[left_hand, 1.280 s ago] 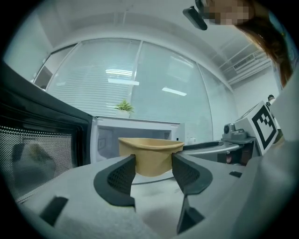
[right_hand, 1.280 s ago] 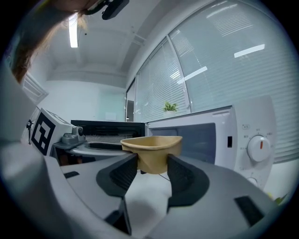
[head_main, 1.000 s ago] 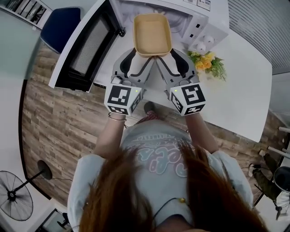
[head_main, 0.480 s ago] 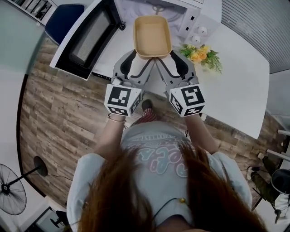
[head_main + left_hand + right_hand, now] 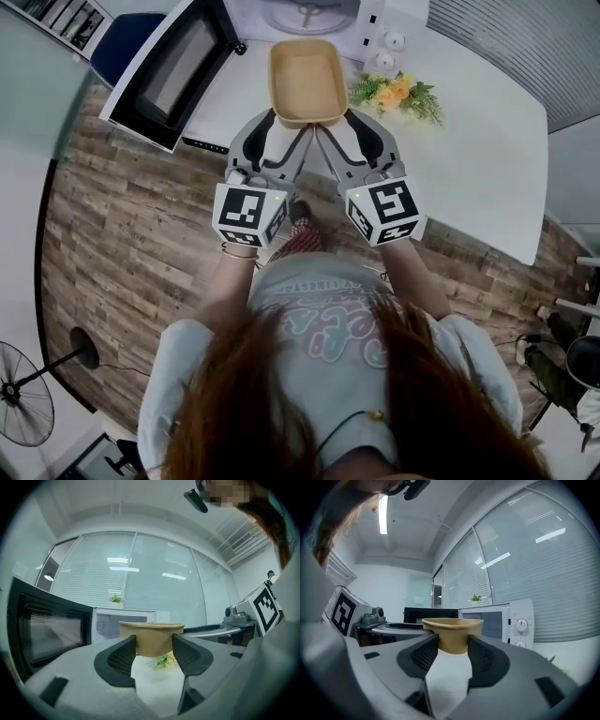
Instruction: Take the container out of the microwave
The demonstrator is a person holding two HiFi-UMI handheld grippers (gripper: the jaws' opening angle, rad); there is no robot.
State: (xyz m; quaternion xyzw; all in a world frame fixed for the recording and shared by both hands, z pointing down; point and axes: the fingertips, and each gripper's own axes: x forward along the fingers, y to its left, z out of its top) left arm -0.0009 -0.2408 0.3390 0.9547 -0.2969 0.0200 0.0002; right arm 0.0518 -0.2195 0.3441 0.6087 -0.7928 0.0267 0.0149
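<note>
The container (image 5: pixel 307 80) is a tan, empty rectangular tray that hangs in the air over the white table (image 5: pixel 469 159), just in front of the microwave (image 5: pixel 309 14). The microwave's door (image 5: pixel 169 75) stands wide open to the left. My left gripper (image 5: pixel 284 122) is shut on the tray's near left corner, and my right gripper (image 5: pixel 335 122) is shut on its near right corner. In the left gripper view the container (image 5: pixel 151 638) sits squeezed between the left gripper's (image 5: pixel 153 652) dark pads. The right gripper view shows the container (image 5: pixel 453 633) likewise clamped by the right gripper (image 5: pixel 452 651).
A bunch of yellow flowers (image 5: pixel 394 91) lies on the table right of the tray, beside the microwave's knobs (image 5: pixel 386 52). A blue chair (image 5: pixel 122 42) stands behind the open door. A fan (image 5: pixel 23 412) stands on the wooden floor at lower left.
Both grippers have drawn the container back out of the microwave's cavity toward the person. The turntable now shows bare behind it.
</note>
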